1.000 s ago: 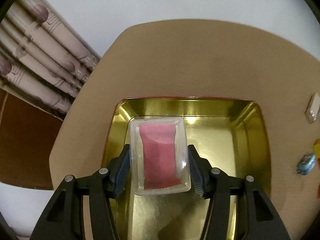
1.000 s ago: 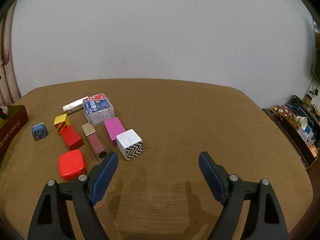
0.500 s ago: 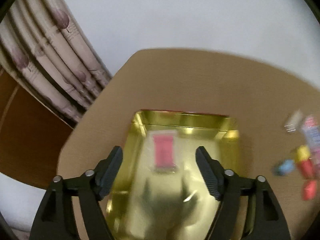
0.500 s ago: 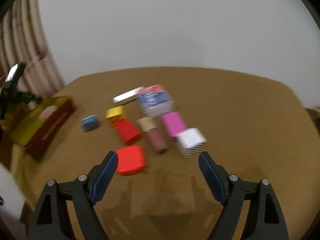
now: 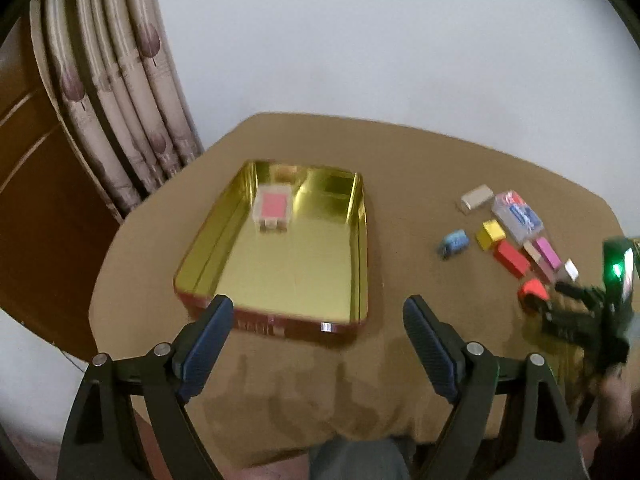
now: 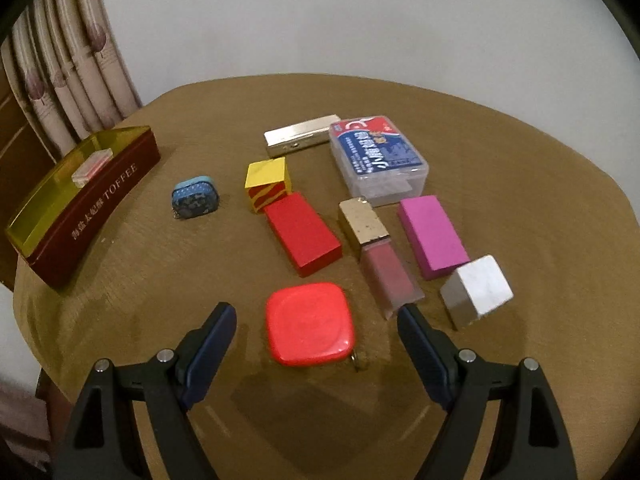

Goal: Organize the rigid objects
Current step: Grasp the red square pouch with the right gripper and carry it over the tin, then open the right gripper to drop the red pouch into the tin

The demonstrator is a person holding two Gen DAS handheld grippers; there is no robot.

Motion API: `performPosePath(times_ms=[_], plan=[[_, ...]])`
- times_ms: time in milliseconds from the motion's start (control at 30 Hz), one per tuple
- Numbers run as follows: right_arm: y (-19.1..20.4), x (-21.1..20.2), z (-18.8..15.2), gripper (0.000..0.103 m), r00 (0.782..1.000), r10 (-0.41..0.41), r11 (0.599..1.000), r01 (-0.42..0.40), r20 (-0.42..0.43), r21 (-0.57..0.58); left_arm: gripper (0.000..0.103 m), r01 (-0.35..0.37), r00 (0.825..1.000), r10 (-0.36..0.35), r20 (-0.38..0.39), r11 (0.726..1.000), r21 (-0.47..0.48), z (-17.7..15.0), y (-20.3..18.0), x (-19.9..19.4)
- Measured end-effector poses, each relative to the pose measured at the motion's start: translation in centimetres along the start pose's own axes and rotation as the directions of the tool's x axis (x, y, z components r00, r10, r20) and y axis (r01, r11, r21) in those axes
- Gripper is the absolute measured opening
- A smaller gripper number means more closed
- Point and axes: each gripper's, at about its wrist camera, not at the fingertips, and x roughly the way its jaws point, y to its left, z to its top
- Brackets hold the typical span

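Observation:
A gold-lined toffee tin (image 5: 360, 240) (image 6: 100, 200) lies open on the brown table, with a clear box holding a red card (image 5: 274, 210) (image 6: 92, 166) inside at its far end. My left gripper (image 5: 318, 320) is open and empty, just short of the tin's near edge. My right gripper (image 6: 316, 332) is open around a flat red rounded-square case (image 6: 310, 328), which lies on the table between the fingers. The right gripper also shows at the right edge of the left wrist view (image 5: 560, 300).
Beyond the red case lie a red block (image 6: 302, 232), a lip gloss tube (image 6: 378, 252), a magenta block (image 6: 432, 236), a white cube (image 6: 478, 292), a yellow-red cube (image 6: 268, 184), a small blue case (image 6: 195, 197), a clear card box (image 6: 378, 160) and a silver bar (image 6: 302, 140). Curtains (image 5: 120, 100) hang at the left.
My left gripper let go of the clear box in the tin and pulled back, open. My right gripper moved forward and left until the red case lay between its fingers.

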Motion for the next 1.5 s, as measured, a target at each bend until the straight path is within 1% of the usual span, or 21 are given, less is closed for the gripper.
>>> performPosePath(times_ms=[67,167,200,267,300,400,467,567,667,733,800,867,967,1067,1133,1200,1300,1333,1400,1467,1500], plan=[[0.1,0.6,0.1,0.085,1.000,-0.021,1.000,0.021,-0.018,-0.023,0.084,-0.006,1.000,0.006,-0.020,1.000,0.002,-0.9,-0.1,0.1],[0.3,2.1,0.3,0.084,0.996,-0.042,0.998,0.039,-0.079,-0.039,0.084,-0.007,1.000,0.007,-0.027,1.000,0.012,-1.7,-0.2,0.0],[0.4,2.4,0.2,0.081,0.995,-0.059,0.997,0.054,-0.087,-0.051,0.084,-0.011,1.000,0.011,-0.021,1.000,0.009,-2.0,-0.2,-0.2],[0.6,2.3,0.3,0.065,0.995,-0.062,0.996,0.058,-0.076,-0.064,0.084,-0.019,1.000,0.019,-0.012,1.000,0.004,-2.4,-0.1,-0.4],[0.5,2.1,0.4,0.047,0.996,-0.058,0.997,0.054,-0.071,-0.056,0.084,-0.028,1.000,0.028,-0.007,1.000,-0.003,-2.6,0.1,-0.5],[0.6,2.0,0.5,0.047,0.996,-0.035,0.998,0.030,-0.079,-0.058,0.084,-0.047,0.999,0.047,-0.009,0.998,-0.034,-3.1,1.1,-0.7],[0.9,1.0,0.5,0.047,0.997,-0.012,0.999,0.009,-0.077,-0.048,0.084,-0.061,0.998,0.061,-0.005,0.997,-0.055,-3.4,2.0,-1.0],[2.9,-2.3,1.5,0.047,0.999,0.042,0.996,-0.044,-0.021,-0.075,0.084,-0.084,0.996,0.084,0.001,0.993,-0.079,-3.7,3.5,-1.6],[7.0,-5.6,4.6,0.047,0.989,0.139,0.982,-0.133,0.039,-0.135,0.084,-0.098,0.995,0.100,0.019,0.988,-0.120,-4.1,5.4,-2.5],[11.0,-7.0,7.5,0.047,0.974,0.218,0.960,-0.201,0.066,-0.196,0.085,-0.130,0.990,0.136,0.032,0.980,-0.152,-4.6,6.7,-2.9],[15.5,-7.0,10.5,0.047,0.952,0.302,0.928,-0.280,0.056,-0.247,0.086,-0.153,0.987,0.159,0.022,0.974,-0.169,-5.0,7.9,-2.9],[20.0,-5.4,12.9,0.047,0.936,0.351,0.897,-0.330,0.022,-0.293,0.088,-0.164,0.986,0.166,-0.001,0.971,-0.175,-5.4,9.1,-2.5],[24.5,-1.6,15.2,0.047,0.934,0.357,0.882,-0.349,-0.035,-0.316,0.088,-0.177,0.984,0.176,-0.026,0.961,-0.214,-5.9,11.1,-2.1],[27.9,3.8,16.2,0.047,0.948,0.300,0.883,-0.319,-0.110,-0.344,0.088,-0.185,0.983,0.182,-0.033,0.954,-0.236,-6.1,12.5,-1.9],[28.8,6.2,16.2,0.047,0.961,0.242,0.890,-0.274,-0.132,-0.364,0.088,-0.176,0.984,0.176,-0.023,0.952,-0.250,-6.1,13.3,-1.9],[28.7,7.9,16.0,0.047,0.966,0.217,0.896,-0.255,-0.141,-0.363,0.088,-0.168,0.985,0.171,-0.011,0.956,-0.240,-5.9,13.5,-1.9],[28.2,9.4,16.2,0.047,0.970,0.195,0.905,-0.235,-0.145,-0.354,0.088,-0.181,0.982,0.187,0.004,0.957,-0.226,-5.8,13.4,-1.7],[27.7,9.5,16.2,0.048,0.968,0.208,0.907,-0.245,-0.143,-0.342,0.088,-0.179,0.983,0.185,0.007,0.959,-0.219,-5.8,13.2,-1.6],[28.2,9.8,17.0,0.051,0.968,0.213,0.905,-0.247,-0.133,-0.346,0.088,-0.182,0.983,0.186,0.000,0.962,-0.203,-5.9,12.7,-1.4],[28.2,8.9,17.3,0.053,0.972,0.215,0.901,-0.233,-0.090,-0.367,0.088,-0.176,0.984,0.179,-0.006,0.965,-0.193,-6.0,12.2,-1.2],[27.9,7.7,17.2,0.053,0.967,0.249,0.896,-0.250,-0.052,-0.367,0.088,-0.170,0.985,0.172,-0.007,0.967,-0.187,-6.0,11.9,-1.2]])
